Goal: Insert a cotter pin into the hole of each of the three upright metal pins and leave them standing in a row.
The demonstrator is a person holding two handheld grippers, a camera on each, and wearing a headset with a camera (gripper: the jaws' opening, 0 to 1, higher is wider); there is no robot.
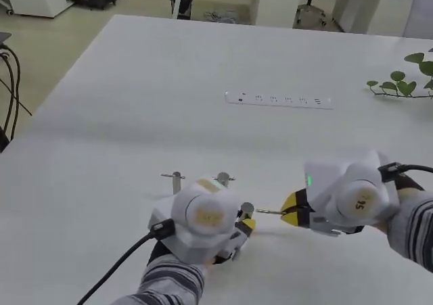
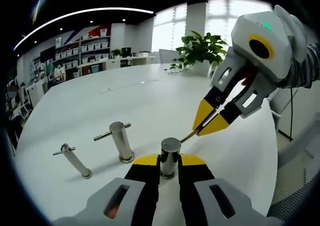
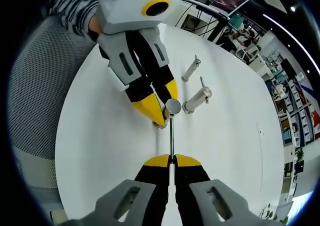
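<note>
Left gripper [image 2: 169, 162] clenched on the metal pin [image 2: 170, 147] between its jaws. Right gripper [image 3: 171, 160] pinches the cotter pin [image 3: 171, 136], tip ahead at pin's head. Thin, light, probably slippery; hold the tail end.

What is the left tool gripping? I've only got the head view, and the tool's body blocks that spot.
Observer: The left gripper view shows the left tool shut on the third metal pin, which stands upright between its jaws.
Operator: Is the cotter in?
Observer: Not clearly. In the right gripper view the right tool holds the cotter pin pointing straight at that pin, with its tip at the pin's top. I can't tell whether it has entered the hole.
</note>
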